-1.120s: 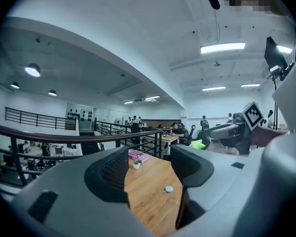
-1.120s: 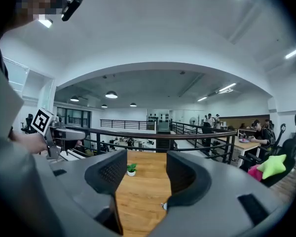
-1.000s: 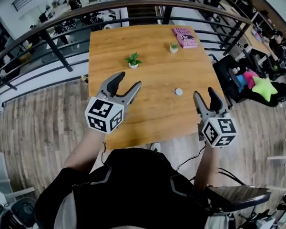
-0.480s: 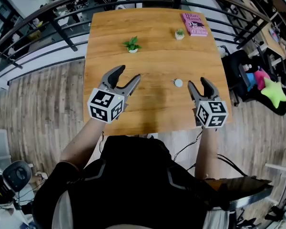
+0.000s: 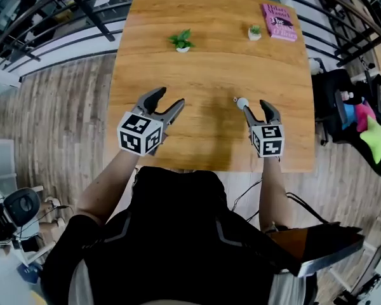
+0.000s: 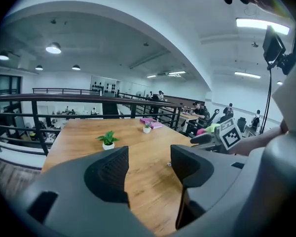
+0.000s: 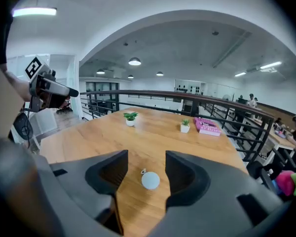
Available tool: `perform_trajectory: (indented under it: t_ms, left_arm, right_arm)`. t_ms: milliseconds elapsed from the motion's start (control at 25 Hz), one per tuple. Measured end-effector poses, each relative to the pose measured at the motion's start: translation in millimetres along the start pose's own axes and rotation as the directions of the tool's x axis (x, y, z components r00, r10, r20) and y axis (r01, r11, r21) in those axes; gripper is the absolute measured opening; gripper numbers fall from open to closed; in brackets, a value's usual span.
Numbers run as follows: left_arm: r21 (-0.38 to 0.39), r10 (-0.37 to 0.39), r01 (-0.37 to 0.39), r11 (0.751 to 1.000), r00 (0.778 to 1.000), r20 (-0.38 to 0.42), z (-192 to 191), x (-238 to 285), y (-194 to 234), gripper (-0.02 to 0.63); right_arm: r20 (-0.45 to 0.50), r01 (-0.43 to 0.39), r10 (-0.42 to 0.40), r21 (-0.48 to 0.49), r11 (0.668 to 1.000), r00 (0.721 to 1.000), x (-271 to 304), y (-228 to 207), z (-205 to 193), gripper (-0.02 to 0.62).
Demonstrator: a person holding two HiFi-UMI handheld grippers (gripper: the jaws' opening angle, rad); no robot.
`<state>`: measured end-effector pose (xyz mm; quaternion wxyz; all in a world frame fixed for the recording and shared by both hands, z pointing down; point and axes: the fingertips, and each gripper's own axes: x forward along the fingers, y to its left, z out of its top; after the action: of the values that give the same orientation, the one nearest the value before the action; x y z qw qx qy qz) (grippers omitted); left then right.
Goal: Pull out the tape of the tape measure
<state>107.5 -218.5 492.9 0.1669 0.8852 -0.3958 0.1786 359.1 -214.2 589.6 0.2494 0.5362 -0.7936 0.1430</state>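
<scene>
- Two grippers hang over the table [image 5: 209,37], and both are empty with their jaws standing wide apart.
- One small, round, white tape measure [image 5: 241,102] lies flat on the wood. Its little tab [image 7: 142,172] sticks out on the side away from the person.
- The right gripper [image 5: 258,112] is just on the near side of the tape measure. In the right gripper view the tape measure [image 7: 150,180] sits in line with the gap between the jaws but a little beyond them, and neither jaw touches it.
- The left gripper [image 5: 168,100] is well to the left of the tape measure, with nothing between its jaws [image 6: 149,164].
- Two potted plants [image 5: 181,40] and a pink book [image 5: 280,21] stand well beyond the tape measure, out of the way.
- Risk: the case looks light and smooth, so a jaw tip landing on its edge would likely push it across the wood instead of trapping it.
- Risk: the tab is tiny. A pinch that comes in off line would probably miss it or nudge the case round.
- Risk: if one gripper pulls the tab while the other holds the case loosely, the whole tape measure would likely drag along and no tape would come out.
</scene>
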Motion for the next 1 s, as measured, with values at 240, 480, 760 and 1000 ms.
perform_trajectory:
  t_ms: [240,480,760,1000]
  left_arm:
    - [-0.005,0.096,-0.096,0.995,0.995,-0.03,-18.6,-3.1,10.6,0.282]
    - [-0.044,0.136,-0.139,0.989,0.989,-0.062,-33.7,-5.9,15.3,0.282]
    - [-0.08,0.171,-0.177,0.981,0.982,-0.075,-43.4,-8.1,24.4,0.281]
    - [-0.089,0.169,-0.176,0.98,0.983,-0.078,-46.9,-6.5,25.8,0.277]
  right_arm:
    - [-0.105,-0.074,0.077,0.031,0.997,0.992,47.0,-2.2,-45.4,0.251]
    - [-0.183,-0.11,0.118,0.05,0.993,0.976,78.3,-3.1,-79.9,0.259]
    - [-0.236,-0.12,0.125,0.035,0.992,0.964,99.1,-3.8,-101.1,0.262]
    - [-0.241,-0.116,0.123,0.044,0.992,0.963,107.3,-1.8,-104.7,0.261]
